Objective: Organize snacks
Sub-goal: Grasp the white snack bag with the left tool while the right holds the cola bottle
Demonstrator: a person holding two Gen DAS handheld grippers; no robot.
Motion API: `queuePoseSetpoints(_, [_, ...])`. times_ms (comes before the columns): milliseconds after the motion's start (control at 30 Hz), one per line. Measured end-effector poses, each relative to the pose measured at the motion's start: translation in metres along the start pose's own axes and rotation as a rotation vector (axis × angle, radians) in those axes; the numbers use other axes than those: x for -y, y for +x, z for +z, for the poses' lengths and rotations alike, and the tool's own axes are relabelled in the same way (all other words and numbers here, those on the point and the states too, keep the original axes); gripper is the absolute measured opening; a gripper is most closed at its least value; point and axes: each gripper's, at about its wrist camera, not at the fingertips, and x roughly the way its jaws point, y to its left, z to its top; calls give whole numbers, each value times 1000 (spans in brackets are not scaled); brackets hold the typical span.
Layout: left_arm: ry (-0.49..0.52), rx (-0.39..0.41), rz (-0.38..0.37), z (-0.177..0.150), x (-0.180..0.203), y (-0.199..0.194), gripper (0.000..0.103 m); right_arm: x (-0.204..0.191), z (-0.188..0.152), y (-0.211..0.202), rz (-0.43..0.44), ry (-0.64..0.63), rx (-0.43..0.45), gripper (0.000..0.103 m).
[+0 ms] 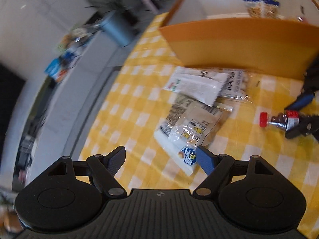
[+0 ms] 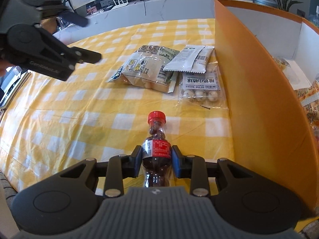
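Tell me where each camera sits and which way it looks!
Left wrist: rides the open left gripper, looking down at snack bags and the orange box; its fingers show.
Right wrist: rides the right gripper, shut on the small red-capped bottle, box alongside; its fingers show.
Shared: bags, bottle, box, yellow checked tablecloth, each other's gripper.

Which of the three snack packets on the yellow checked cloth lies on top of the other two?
The plain white foil sachet: it overlaps both the beige pillow bag and the clear pack of white balls.
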Motion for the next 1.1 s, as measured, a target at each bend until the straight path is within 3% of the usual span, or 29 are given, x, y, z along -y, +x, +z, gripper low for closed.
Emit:
queuePoseSetpoints(100, [138, -27, -126, 7, 6, 20, 94, -1, 0, 0, -6, -18, 1, 30])
queuePoseSetpoints(233, [245, -61, -164, 15, 17, 48, 94, -3, -2, 0, -7, -38, 9, 30])
queuePoseSetpoints(333, [292, -50, -185, 20, 20, 62, 94, -6, -5, -1, -15, -78, 16, 30])
queuePoseSetpoints(400, [278, -69, -237, 24, 18, 72, 98, -10, -7, -1, -32, -111, 21, 30])
queuePoseSetpoints(467, [256, -73, -241, 27, 13, 80, 103, -9, -7, -2, -26, -104, 22, 30])
queuePoseSetpoints(733, [131, -106, -373, 36, -13, 101, 103, -3, -7, -3, 6, -73, 26, 30])
queuePoseSetpoints(867, [0, -129, -423, 35, -24, 106, 102, -4, -9, -4, 7, -74, 30, 30])
queuePoseSetpoints(967, [-182, -143, -366, 29, -23, 102, 101, -3, -9, -3, 12, -64, 31, 30])
queuePoseSetpoints(1100, [-432, -169, -207, 13, -7, 82, 92, -6, -9, -2, 2, -76, 31, 30])
